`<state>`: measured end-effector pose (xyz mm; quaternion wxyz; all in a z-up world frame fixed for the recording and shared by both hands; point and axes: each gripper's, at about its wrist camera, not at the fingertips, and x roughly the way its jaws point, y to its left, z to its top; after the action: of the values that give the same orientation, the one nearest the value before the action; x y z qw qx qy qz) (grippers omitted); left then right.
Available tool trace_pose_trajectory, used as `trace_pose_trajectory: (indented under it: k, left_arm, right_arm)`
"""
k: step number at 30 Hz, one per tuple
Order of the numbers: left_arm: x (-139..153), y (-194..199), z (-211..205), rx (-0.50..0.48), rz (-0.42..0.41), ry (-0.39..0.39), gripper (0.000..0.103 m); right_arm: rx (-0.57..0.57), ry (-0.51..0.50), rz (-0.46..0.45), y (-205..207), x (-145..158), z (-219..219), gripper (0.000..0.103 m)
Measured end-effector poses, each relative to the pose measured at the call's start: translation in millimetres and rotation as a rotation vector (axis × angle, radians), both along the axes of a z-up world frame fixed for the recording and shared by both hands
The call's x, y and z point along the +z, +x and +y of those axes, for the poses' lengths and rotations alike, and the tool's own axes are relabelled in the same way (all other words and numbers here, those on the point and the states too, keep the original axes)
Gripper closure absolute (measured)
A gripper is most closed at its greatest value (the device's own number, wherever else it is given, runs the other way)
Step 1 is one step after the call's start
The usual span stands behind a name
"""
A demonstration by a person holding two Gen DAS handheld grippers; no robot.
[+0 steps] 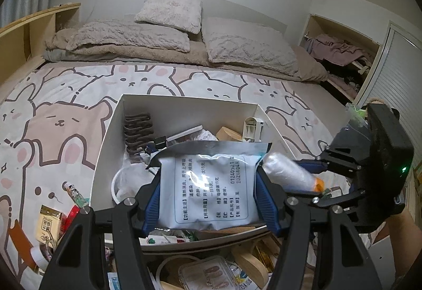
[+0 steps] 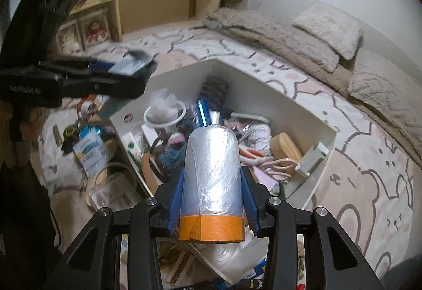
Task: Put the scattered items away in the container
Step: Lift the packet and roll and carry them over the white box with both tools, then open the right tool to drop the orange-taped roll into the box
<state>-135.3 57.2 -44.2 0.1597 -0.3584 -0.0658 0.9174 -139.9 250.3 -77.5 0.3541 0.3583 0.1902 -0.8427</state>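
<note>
Left wrist view: my left gripper (image 1: 211,189) clamps the white sachet (image 1: 215,184) directly over the open box (image 1: 105,137), while my right gripper (image 2: 211,200) clutches the film roll (image 2: 212,176), its long axis aimed forward at it.

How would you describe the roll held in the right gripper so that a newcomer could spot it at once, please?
On the cartoon-animal bedsheet stands an open white box full of odds and ends. Just above its near edge, the right gripper clamps a roll of cloudy plastic film. Only this roll has a bright orange tape band at one end.
</note>
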Motion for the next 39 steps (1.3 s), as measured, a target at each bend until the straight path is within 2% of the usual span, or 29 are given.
trace_pose_trajectory:
  k: [3, 12, 19, 22, 31, 39]
  left_arm:
    - [-2.3, -0.4, -0.6, 0.0, -0.003, 0.0, 0.04]
    - [-6.2, -2.8, -6.6, 0.006, -0.014, 0.01, 0.04]
    - [-5.7, -4.4, -11.2, 0.018, -0.016, 0.016, 0.04]
    - [-6.6, -3.8, -11.6, 0.016, -0.019, 0.014, 0.04]
    - [-8.9, -8.0, -14.5, 0.016, -0.035, 0.008, 0.04]
    - [-12.5, -14.8, -12.7, 0.009, -0.07, 0.02, 0.04]
  right_arm:
    - [0.028, 0.032, -0.03, -4.1, -5.6, -5.7, 0.061]
    - [0.112, 0.024, -0.143, -14.9, -8.3, -13.0, 0.061]
    - [0.168, 0.034, -0.178, -16.4, -12.0, -24.1, 0.061]
    - [0.152, 0.028, -0.174, -18.5, -12.9, -23.9, 0.056]
    - [0.081, -0.025, -0.151, -18.3, -4.7, -7.3, 0.056]
    - [-0.02, -0.121, -0.101, -5.3, 6.0, 7.9, 0.056]
